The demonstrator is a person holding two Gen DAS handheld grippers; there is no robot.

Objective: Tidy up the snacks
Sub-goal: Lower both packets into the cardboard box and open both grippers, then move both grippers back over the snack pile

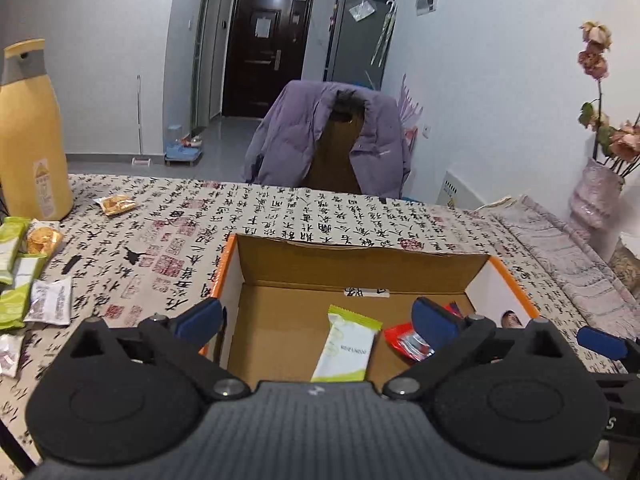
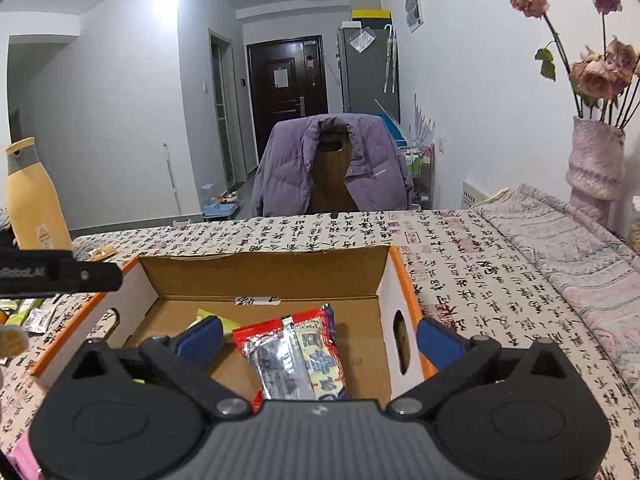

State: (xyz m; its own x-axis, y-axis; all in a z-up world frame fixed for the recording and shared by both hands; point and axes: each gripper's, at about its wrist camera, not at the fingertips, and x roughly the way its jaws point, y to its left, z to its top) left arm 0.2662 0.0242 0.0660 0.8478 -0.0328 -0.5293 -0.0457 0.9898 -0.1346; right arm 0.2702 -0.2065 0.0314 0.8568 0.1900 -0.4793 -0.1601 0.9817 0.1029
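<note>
Both claws hang wide open over the near edge of a cardboard box (image 1: 360,264), and neither has hold of anything. Between the spread blue pads of the left claw (image 1: 318,318) a green-and-white bar (image 1: 344,344) lies flat on the box floor, clear of both pads. Just to its right lies a red packet (image 1: 404,342), partly hidden behind the claw's right finger. From the right wrist view, the right claw (image 2: 320,338) sits over that same red packet (image 2: 280,344), which rests on the box floor with a blue-patterned wrapper (image 2: 324,368) beside it, touching; the green bar (image 2: 212,316) peeks out behind the left pad.

The box stands open-topped, with orange edges, on a worktop (image 1: 280,216) covered in a cloth printed with black calligraphy. More snacks lie loose on the worktop well to the left of the box: several green bars (image 1: 16,280), a round biscuit pack (image 1: 42,238), a white sachet (image 1: 50,300), and one small orange pack (image 1: 116,203) farther back. A tall yellow bottle (image 1: 30,132) stands behind them. Across the worktop a purple jacket (image 1: 332,140) hangs on a chair, and a vase (image 2: 594,172) of faded roses stands at the right.
</note>
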